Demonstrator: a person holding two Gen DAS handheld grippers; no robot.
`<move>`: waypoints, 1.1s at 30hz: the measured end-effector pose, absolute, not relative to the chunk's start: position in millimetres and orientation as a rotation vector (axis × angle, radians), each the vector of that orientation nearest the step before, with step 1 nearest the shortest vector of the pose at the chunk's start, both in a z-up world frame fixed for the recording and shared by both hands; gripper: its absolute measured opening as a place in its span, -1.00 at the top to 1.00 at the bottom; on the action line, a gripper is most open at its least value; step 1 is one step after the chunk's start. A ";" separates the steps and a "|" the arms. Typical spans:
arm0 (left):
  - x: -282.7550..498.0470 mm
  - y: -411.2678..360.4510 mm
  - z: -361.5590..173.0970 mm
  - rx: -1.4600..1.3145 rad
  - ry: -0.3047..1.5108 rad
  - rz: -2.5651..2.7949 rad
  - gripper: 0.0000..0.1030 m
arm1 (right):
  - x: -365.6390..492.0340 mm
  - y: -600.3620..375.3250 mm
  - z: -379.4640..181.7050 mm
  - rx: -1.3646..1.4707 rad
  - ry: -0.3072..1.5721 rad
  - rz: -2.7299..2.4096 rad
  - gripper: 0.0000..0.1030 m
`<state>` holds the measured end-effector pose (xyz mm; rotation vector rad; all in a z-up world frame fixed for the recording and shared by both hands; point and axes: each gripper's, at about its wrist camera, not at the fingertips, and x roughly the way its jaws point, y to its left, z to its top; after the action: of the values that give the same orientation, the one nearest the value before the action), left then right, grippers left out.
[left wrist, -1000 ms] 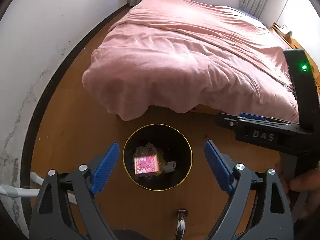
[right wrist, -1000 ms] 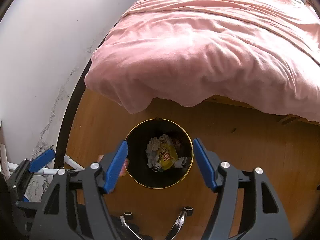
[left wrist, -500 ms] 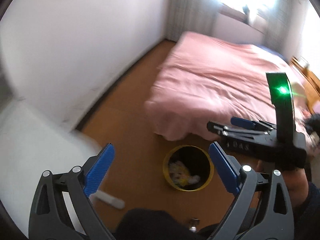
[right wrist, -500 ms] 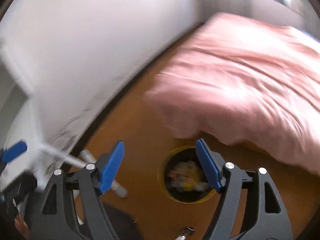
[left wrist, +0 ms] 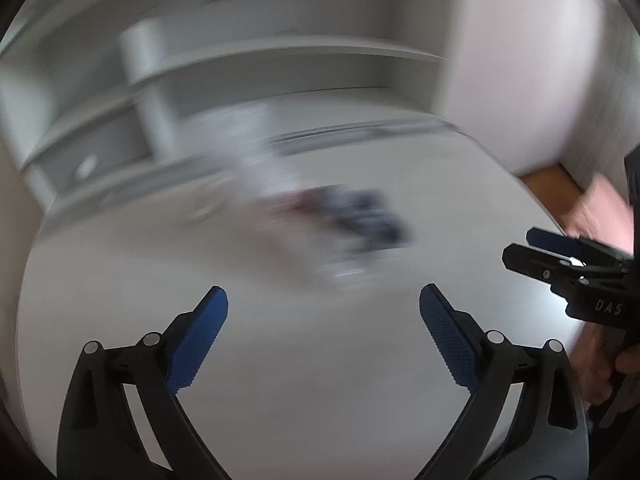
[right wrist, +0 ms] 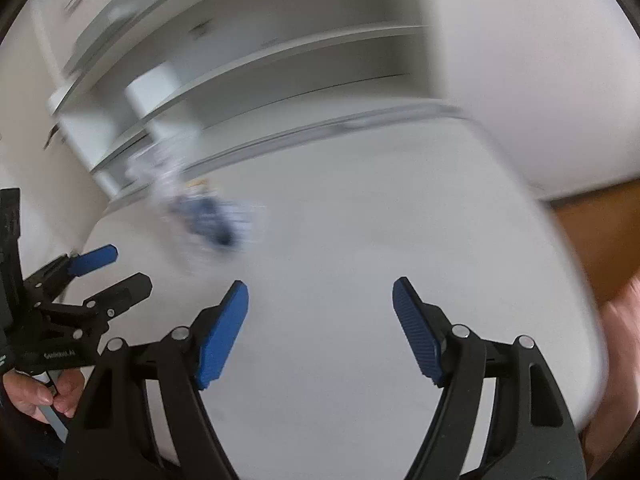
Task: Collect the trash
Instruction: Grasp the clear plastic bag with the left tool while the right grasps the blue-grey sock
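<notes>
Both views are blurred by motion. A dark blue and white wrapper-like piece of trash [left wrist: 360, 220] lies on a white table [left wrist: 280, 380]; it also shows in the right wrist view [right wrist: 208, 216]. My left gripper [left wrist: 323, 320] is open and empty above the table, short of the trash. My right gripper [right wrist: 320, 316] is open and empty over the table, with the trash ahead to its left. The right gripper also shows at the right edge of the left wrist view [left wrist: 560, 256], and the left gripper at the left edge of the right wrist view [right wrist: 96, 272].
White shelves [left wrist: 280, 60] with a white cylinder [left wrist: 140, 52] stand behind the table; they also show in the right wrist view [right wrist: 280, 60]. Blurred pale items [left wrist: 256, 148] sit at the table's back. Wooden floor [right wrist: 592, 236] shows past the table's right edge.
Both grippers have swung up and away from the black bin on the floor by the bed to the white table. Both stay open and empty.
</notes>
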<state>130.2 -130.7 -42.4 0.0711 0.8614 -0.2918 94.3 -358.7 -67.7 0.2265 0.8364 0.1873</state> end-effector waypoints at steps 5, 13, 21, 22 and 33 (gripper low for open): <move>134.5 -56.1 -50.2 -0.051 0.899 -0.194 -0.82 | 147.6 -303.6 -70.6 0.153 0.871 0.258 -0.24; 147.0 -29.8 -55.3 -0.054 0.914 -0.190 -0.82 | 168.8 -282.5 -82.0 0.114 0.907 0.265 0.30; 188.8 -71.9 -58.5 -0.072 0.927 -0.301 -0.82 | 141.4 -308.8 -52.9 0.178 0.828 0.255 0.77; 198.4 -80.0 -60.8 -0.081 0.932 -0.310 -0.82 | 138.9 -311.6 -51.3 0.184 0.825 0.252 0.77; 245.9 -105.7 -77.7 -0.110 0.968 -0.275 0.20 | 91.2 -359.1 -62.1 0.256 0.845 0.198 0.77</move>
<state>245.9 -105.7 -77.7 -0.1097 0.9679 -0.2749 91.2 -359.1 -62.1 0.2559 0.8452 0.1983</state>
